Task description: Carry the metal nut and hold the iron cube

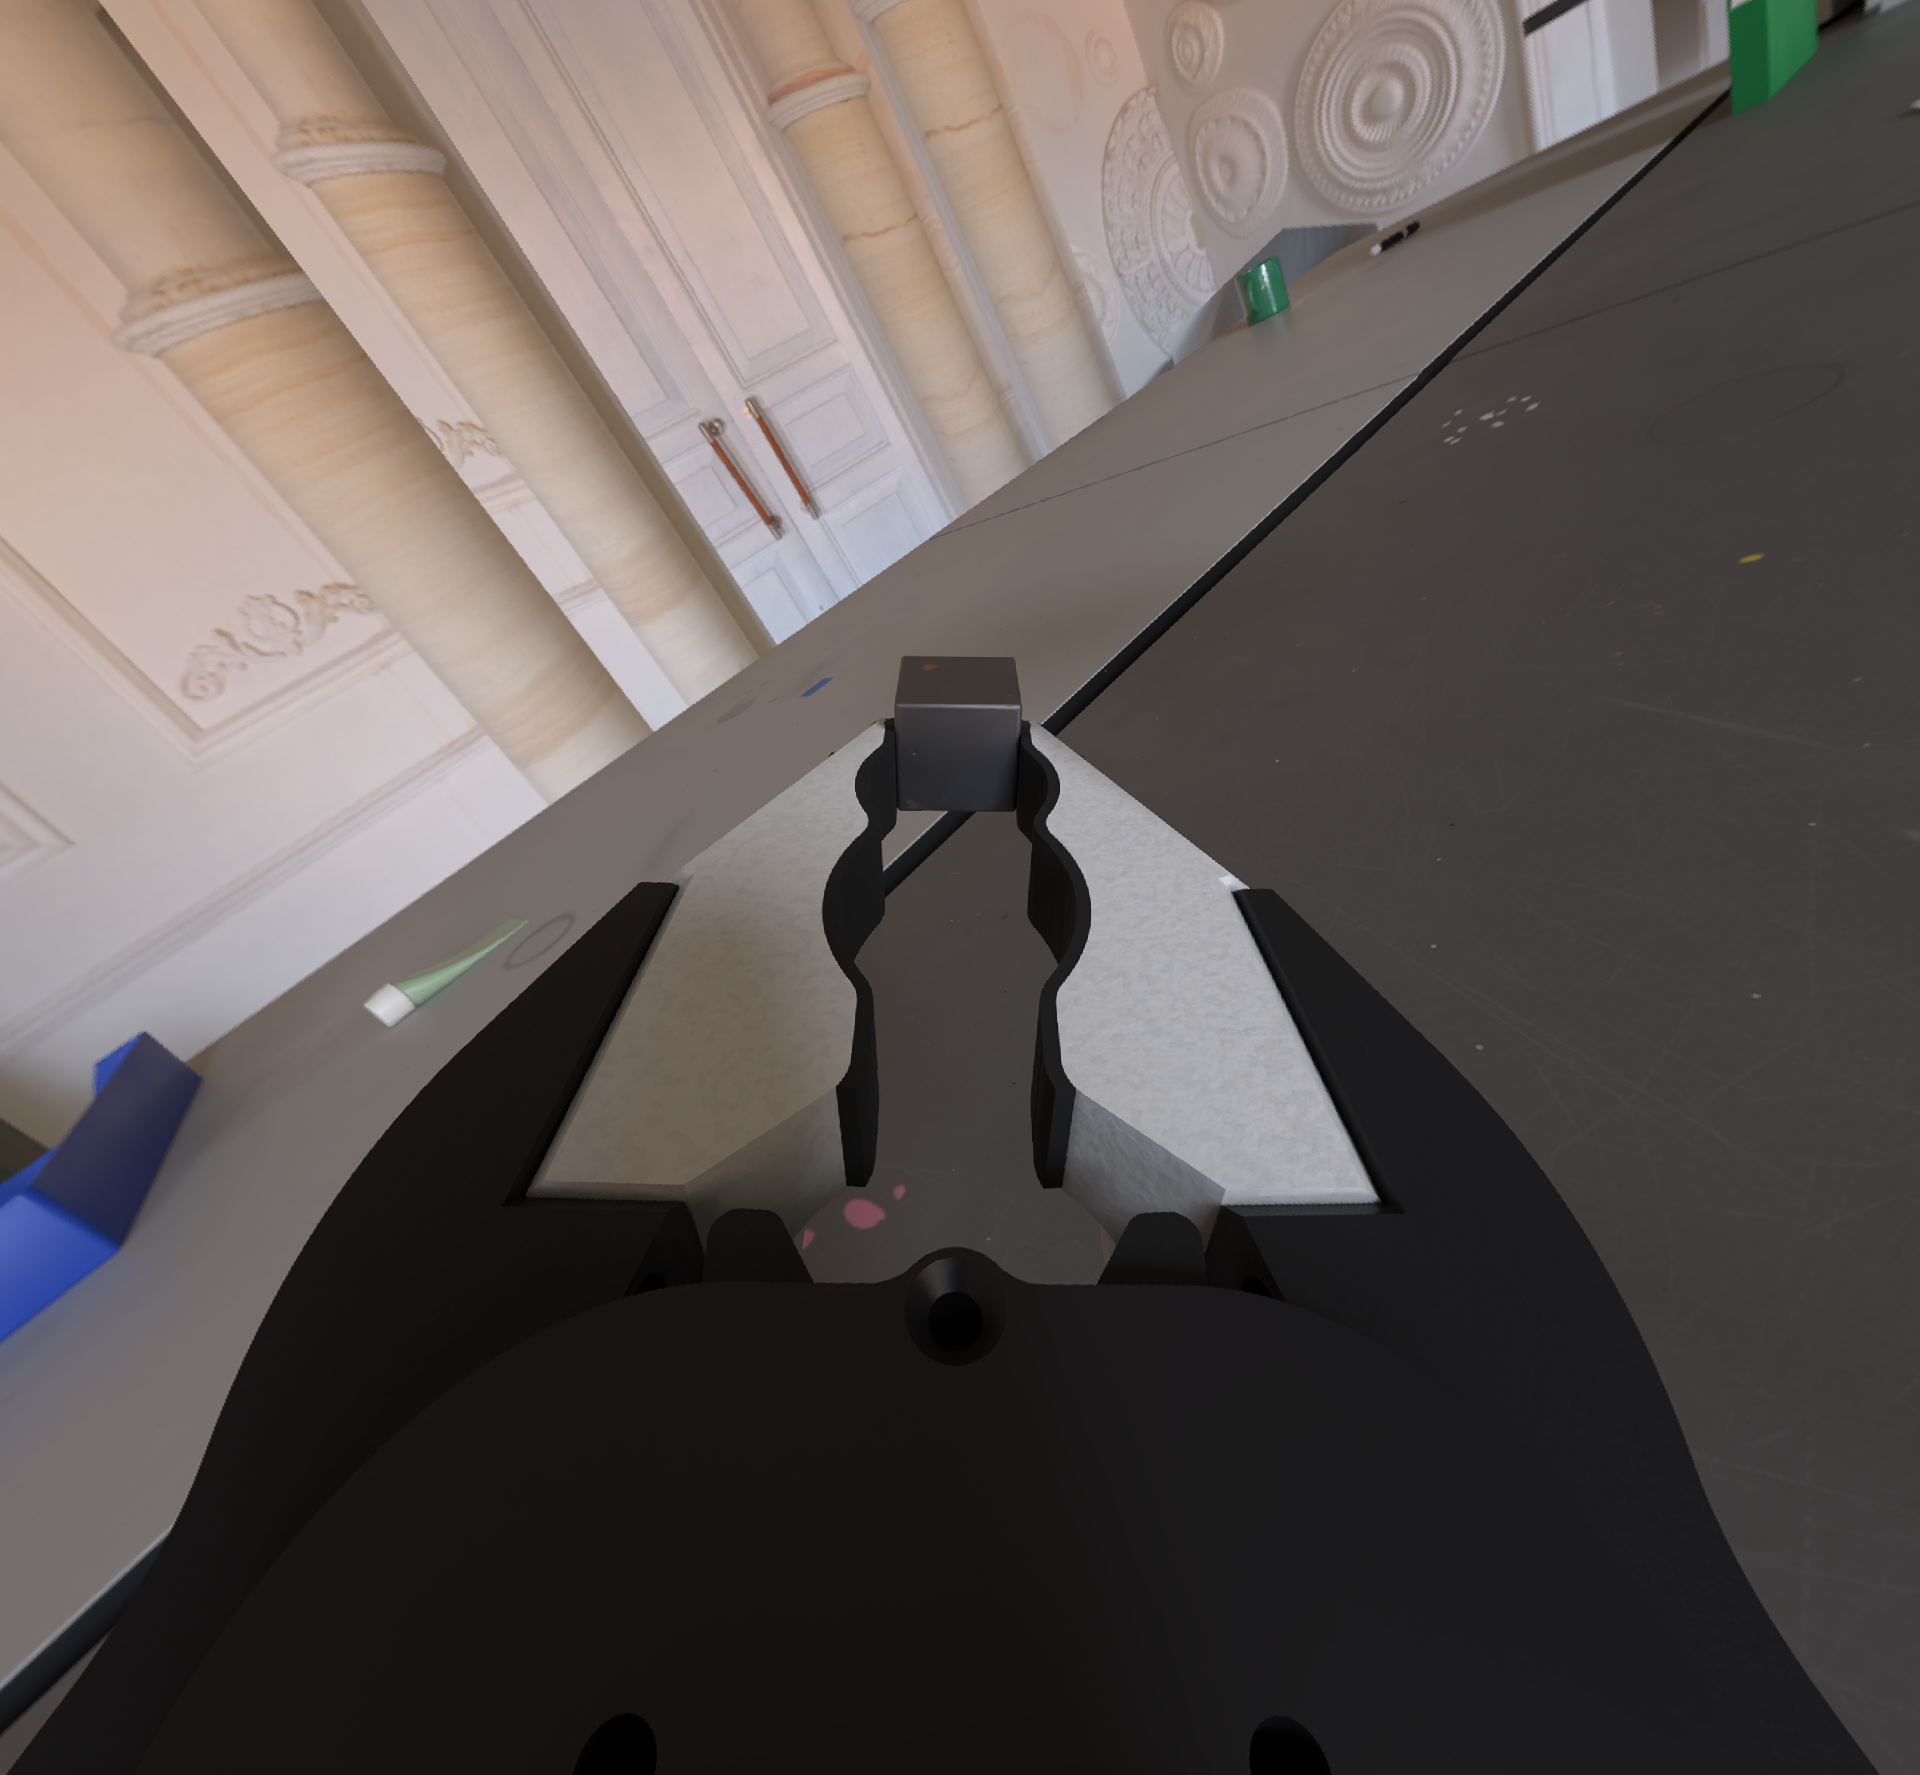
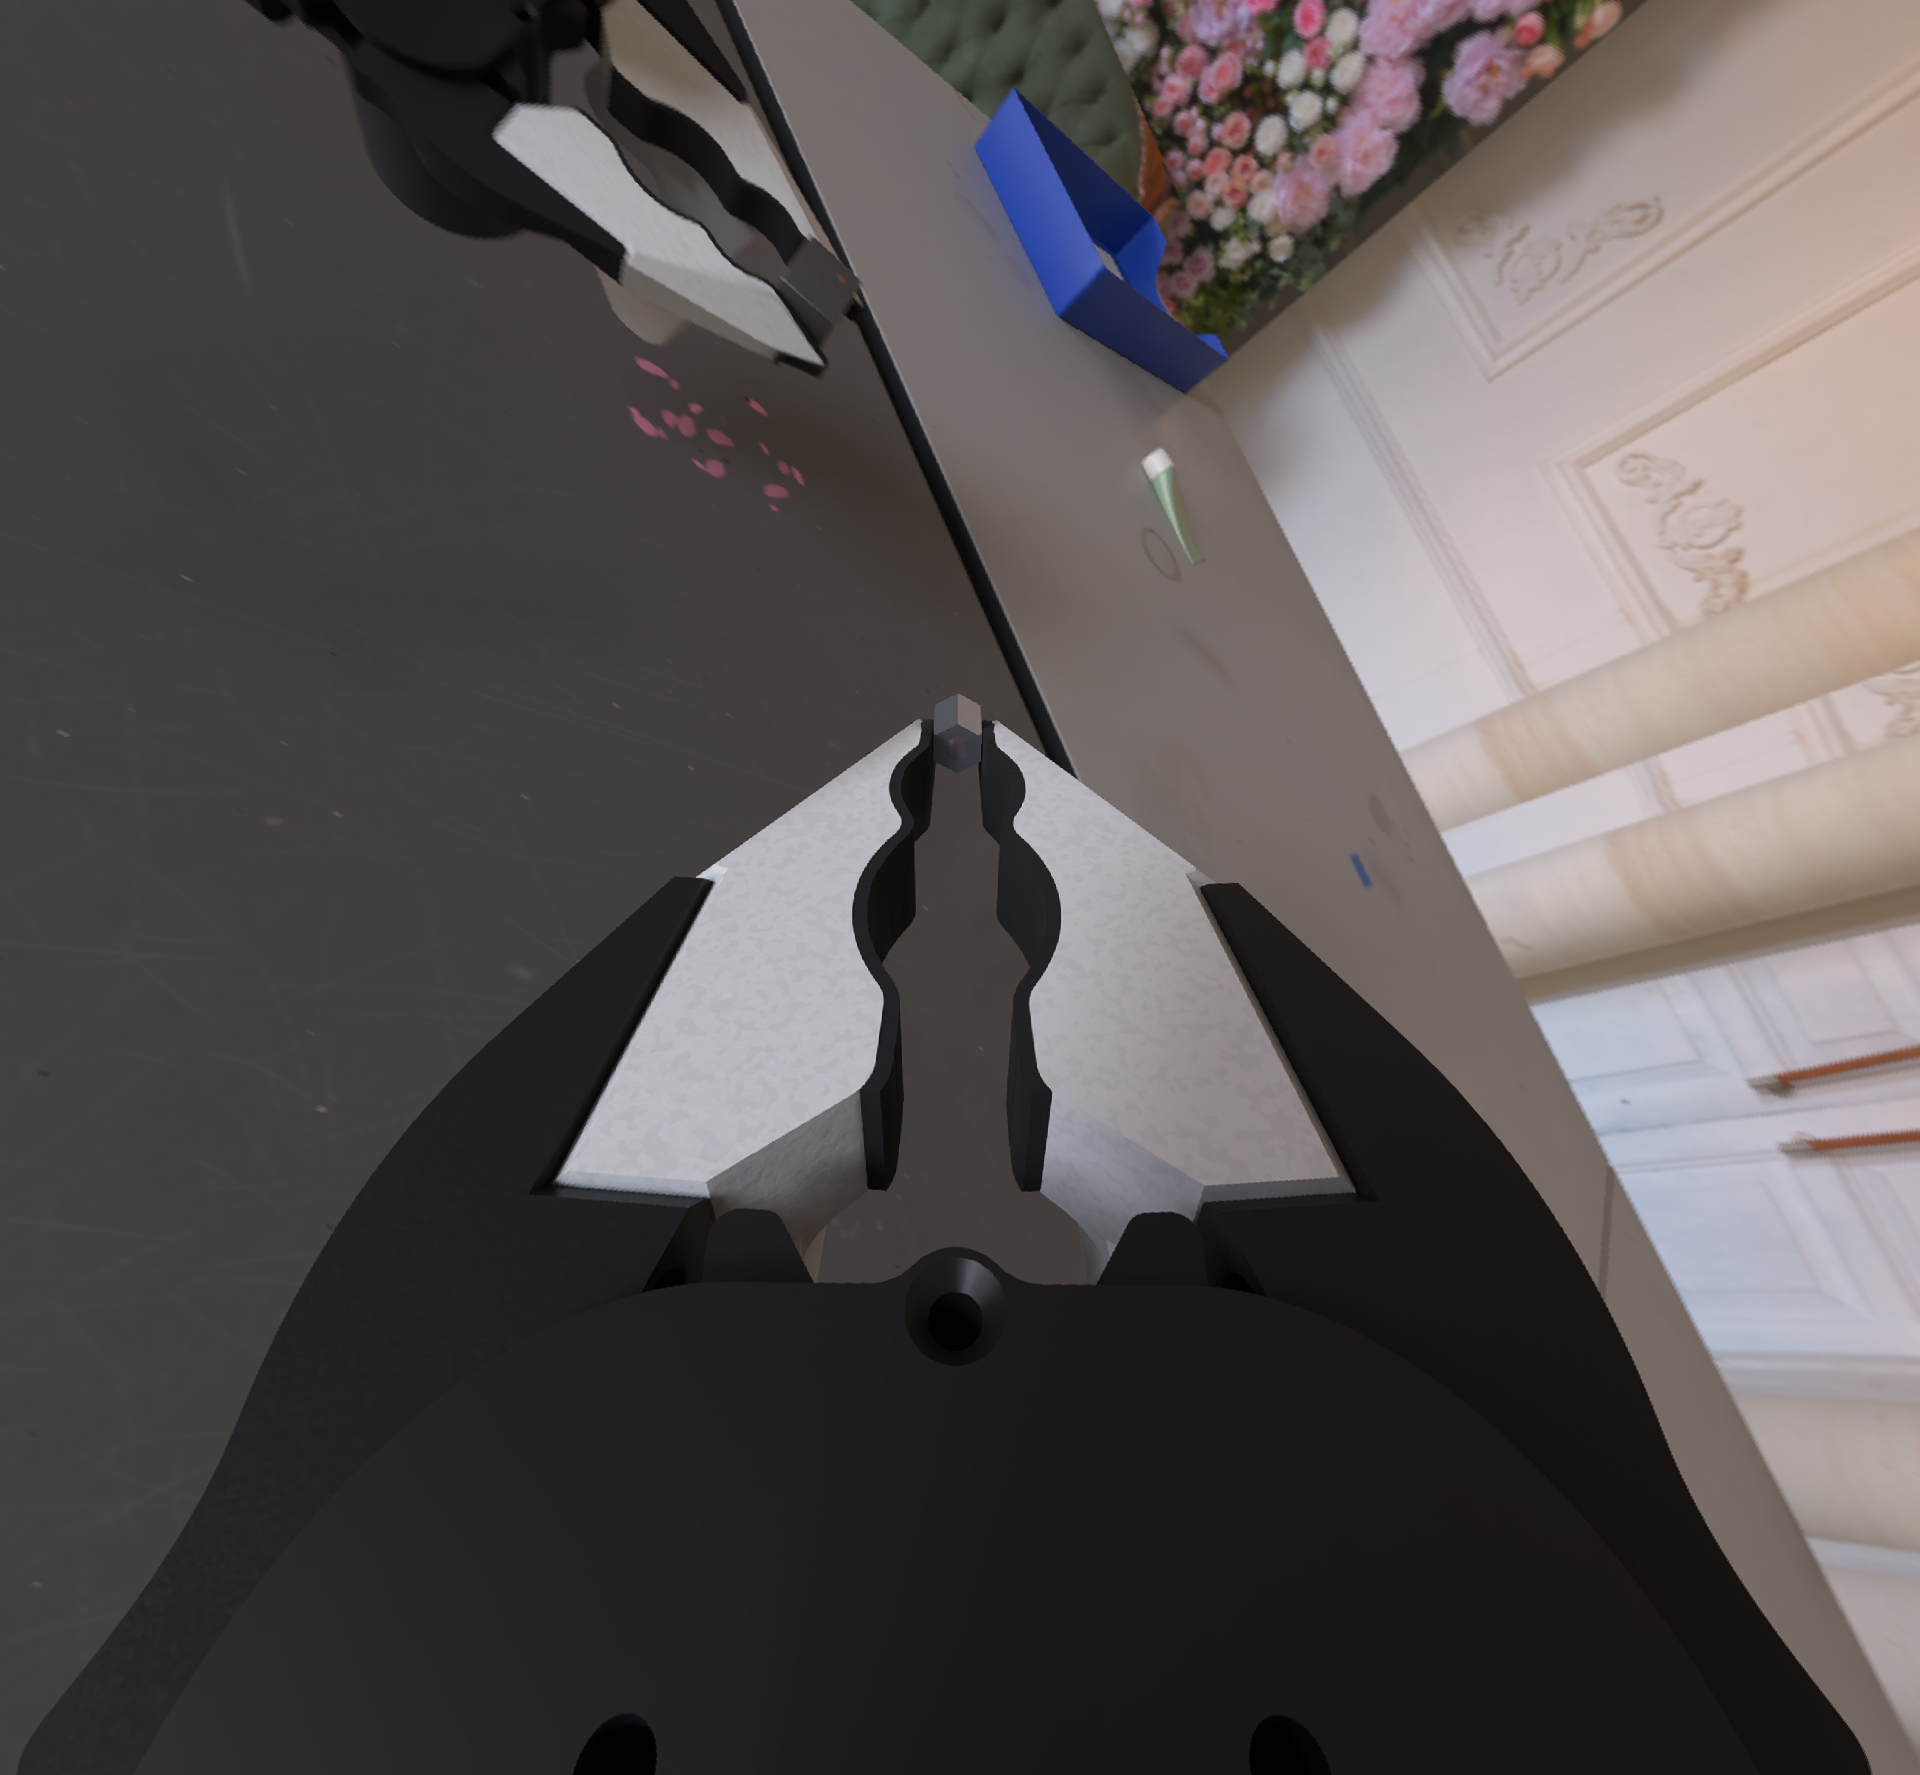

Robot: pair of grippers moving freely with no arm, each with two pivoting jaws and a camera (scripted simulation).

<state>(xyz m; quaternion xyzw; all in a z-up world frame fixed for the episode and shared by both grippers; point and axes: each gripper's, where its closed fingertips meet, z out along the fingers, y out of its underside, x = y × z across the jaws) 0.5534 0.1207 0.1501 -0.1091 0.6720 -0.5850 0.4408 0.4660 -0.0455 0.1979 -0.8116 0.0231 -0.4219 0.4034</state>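
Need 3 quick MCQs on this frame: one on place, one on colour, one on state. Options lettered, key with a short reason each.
1. Where is the iron cube?
A. on the table
B. between the left gripper fingertips
C. in the blue tray

2. What colour is the mug far down the table?
A. green
B. red
C. white

3. What state is the right gripper in?
A. wide open
B. shut on nothing
C. shut on the metal nut

Key: B, the cube sits pinched at the tips; A, the mug is plainly green; C, the fingertips press the nut from both sides.

Table [image 2: 312,790] bare ahead of right fingers [image 2: 914,790]; blue tray [image 2: 1091,271] and tube [image 2: 1174,504] stand right of them.
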